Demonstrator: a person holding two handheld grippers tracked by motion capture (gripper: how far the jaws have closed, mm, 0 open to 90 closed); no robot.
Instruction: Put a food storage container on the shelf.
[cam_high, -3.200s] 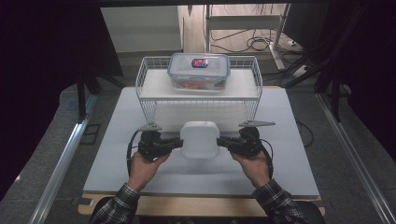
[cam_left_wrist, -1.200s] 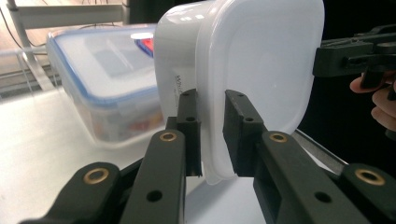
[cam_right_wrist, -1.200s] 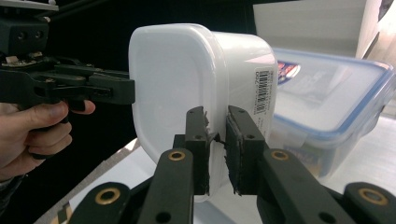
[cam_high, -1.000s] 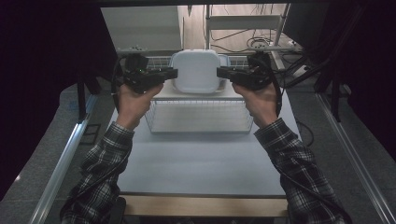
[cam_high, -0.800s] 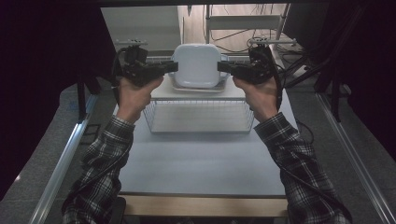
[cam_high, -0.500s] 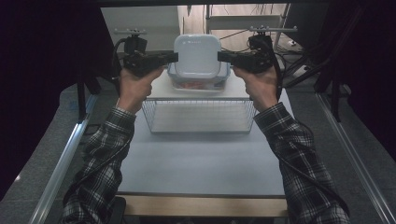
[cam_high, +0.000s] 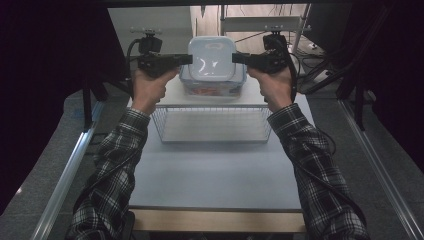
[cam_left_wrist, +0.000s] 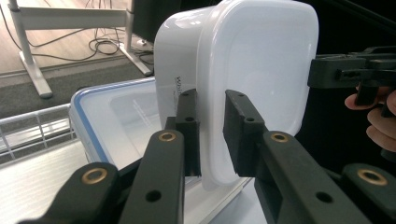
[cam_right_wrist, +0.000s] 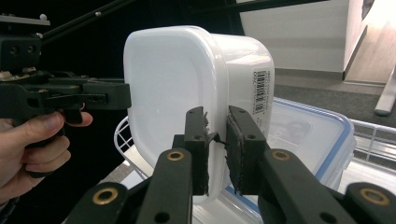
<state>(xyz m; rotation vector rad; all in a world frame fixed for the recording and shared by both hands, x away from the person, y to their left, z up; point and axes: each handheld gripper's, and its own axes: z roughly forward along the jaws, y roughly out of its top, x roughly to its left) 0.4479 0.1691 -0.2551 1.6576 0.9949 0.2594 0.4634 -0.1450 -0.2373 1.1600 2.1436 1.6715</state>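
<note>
A white plastic container (cam_high: 211, 59) hangs in the air, tilted so that one broad face looks back at the high camera. My left gripper (cam_high: 187, 59) is shut on its left rim and my right gripper (cam_high: 236, 57) on its right rim. In the left gripper view the jaws (cam_left_wrist: 211, 98) pinch the rim of the white container (cam_left_wrist: 261, 60), and the right gripper (cam_left_wrist: 322, 74) reaches in from the far side. The right gripper view has its jaws (cam_right_wrist: 215, 114) clamped on the rim of the container (cam_right_wrist: 163, 84), with the left gripper (cam_right_wrist: 121, 95) opposite.
Right below the held container a clear box with a blue-edged lid (cam_high: 212, 85) sits in a white wire basket (cam_high: 215, 125) at the far end of the pale table (cam_high: 215, 175). Dark stands and cables (cam_high: 320, 65) flank the basket.
Both hands have carried the white container farther away and a little higher, over the lidded box. It has tipped up, so its broad face now looks toward the camera.
</note>
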